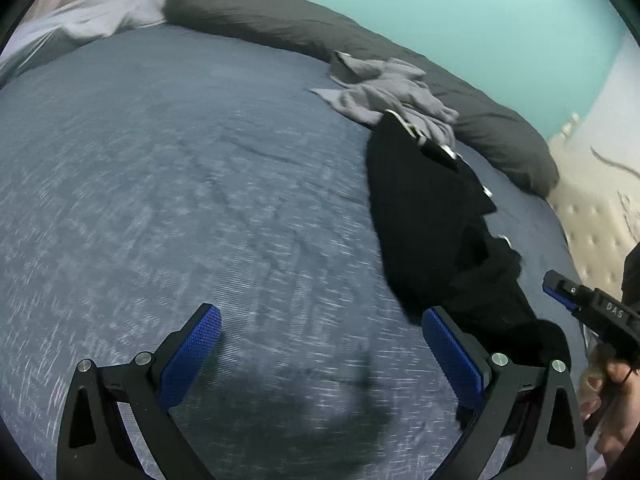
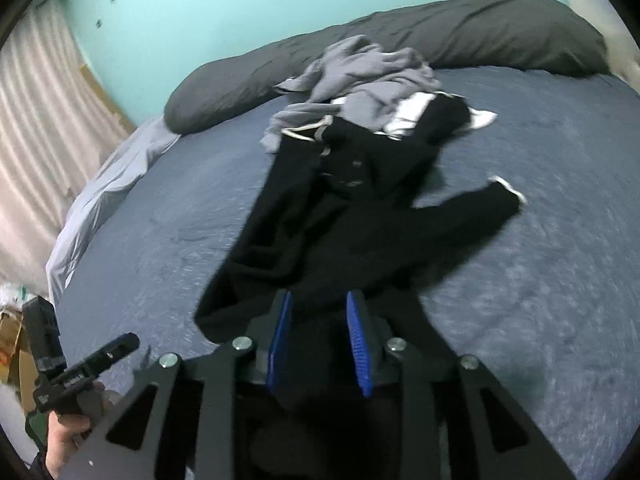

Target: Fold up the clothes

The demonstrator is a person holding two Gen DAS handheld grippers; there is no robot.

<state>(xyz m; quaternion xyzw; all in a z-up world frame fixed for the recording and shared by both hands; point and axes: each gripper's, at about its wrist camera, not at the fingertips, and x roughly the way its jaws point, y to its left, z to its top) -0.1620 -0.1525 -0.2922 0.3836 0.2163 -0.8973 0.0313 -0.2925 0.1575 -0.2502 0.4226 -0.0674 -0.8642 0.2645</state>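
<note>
**Operator:** State the condition of each claw, left to right.

**Technician:** The left gripper (image 1: 322, 354) is spread wide, with nothing between its blue ribbed pads (image 1: 191, 354). Below it lies only the blue-grey woven bedspread (image 1: 180, 184). The right gripper (image 2: 320, 346) has its jaws a narrow way apart. The near end of the black, soft, long-sleeved garment (image 2: 340, 224) lies between and under them; whether the pads press on the cloth cannot be told, since black cloth and black frame merge there.

**Operator:** Where is the garment relative to each claw?

**Technician:** For the left gripper, it is ahead and to the right, its near edge just beside the right-hand pad. For the right gripper, it runs straight ahead from the fingertips, with one sleeve (image 2: 480, 204) splayed off ahead and to the right. Its far end overlaps a crumpled grey fabric garment (image 2: 360, 72) farther ahead (this second item rests against the long dark grey bolster pillow (image 2: 460, 28)).

**Operator:** Handling characteristics?

**Technician:** Judged light, limp and non-fragile. It will drape and bunch, not hold a shape, and should slide readily over the bedspread. Ribbed pads should hold it without slip.

**Operator:** Recommended hold points?

**Technician:** Take a single layer at a hem corner or sleeve cuff, one claw on each side. Avoid pinching bunched folds, since these drag hidden layers along.
</note>
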